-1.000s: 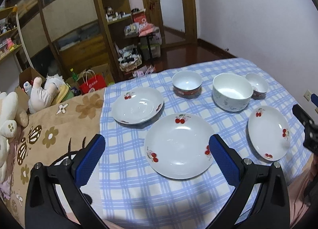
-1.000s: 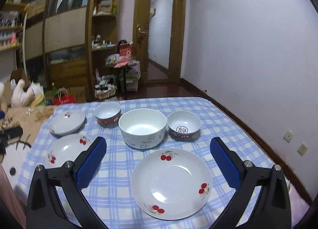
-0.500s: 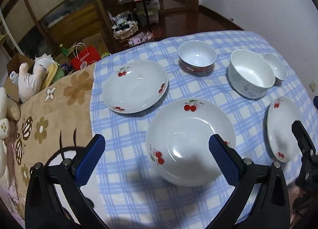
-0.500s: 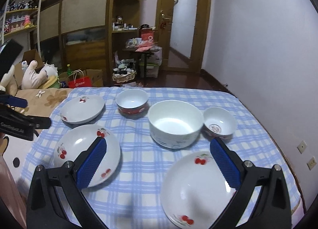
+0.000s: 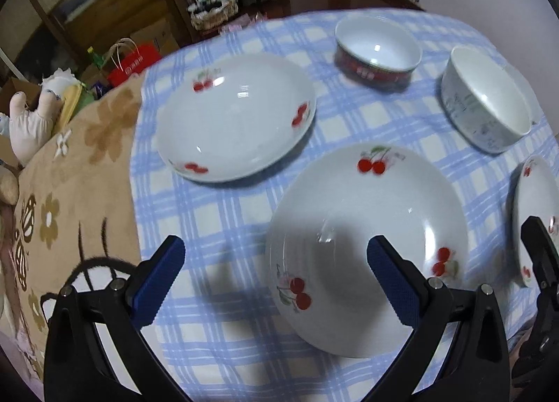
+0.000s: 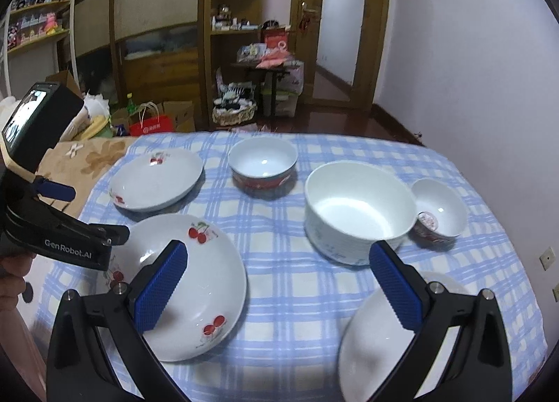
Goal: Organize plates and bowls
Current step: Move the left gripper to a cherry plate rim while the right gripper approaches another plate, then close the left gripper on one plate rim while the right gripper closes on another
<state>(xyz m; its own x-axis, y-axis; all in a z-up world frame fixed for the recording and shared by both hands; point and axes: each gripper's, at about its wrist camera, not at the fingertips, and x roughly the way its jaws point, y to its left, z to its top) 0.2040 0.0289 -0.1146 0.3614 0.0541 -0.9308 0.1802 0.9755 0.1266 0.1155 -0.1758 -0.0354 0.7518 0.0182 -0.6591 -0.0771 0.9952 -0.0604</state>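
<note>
A blue-and-white checked tablecloth [image 6: 279, 283] covers the table, with wooden shelving [image 6: 157, 35] and an open doorway [image 6: 340, 28] behind it. The only writing I can read is "GenRobot.AI" on the side of my left gripper [image 5: 276, 272] as my right wrist view shows it; a red shopping bag [image 6: 151, 126] on the floor carries white characters too small to make out, and the band on the red-rimmed bowl [image 6: 262, 166] is just as illegible. My left fingers [image 5: 159, 279] stand wide apart and grip nothing, one pad over bare cloth and the other over the big cherry plate [image 5: 370, 245] lying below them. My right gripper [image 6: 279, 286] is spread just as wide and holds nothing; its left pad overlaps that same plate, its right pad the near plate [image 6: 377, 342] at 5 o'clock, whose lower edge is cut off. A third cherry plate [image 6: 155, 178] sits at 10 o'clock, the tall white bowl [image 6: 360, 210] at 1 o'clock, and a small bowl [image 6: 442, 211] touching or just behind it, partly hidden. The left view is motion-blurred. Compared with a second ago, my left gripper has dropped closer to the big plate, and my right has swung left, so the near plate no longer sits centred between its pads.
</note>
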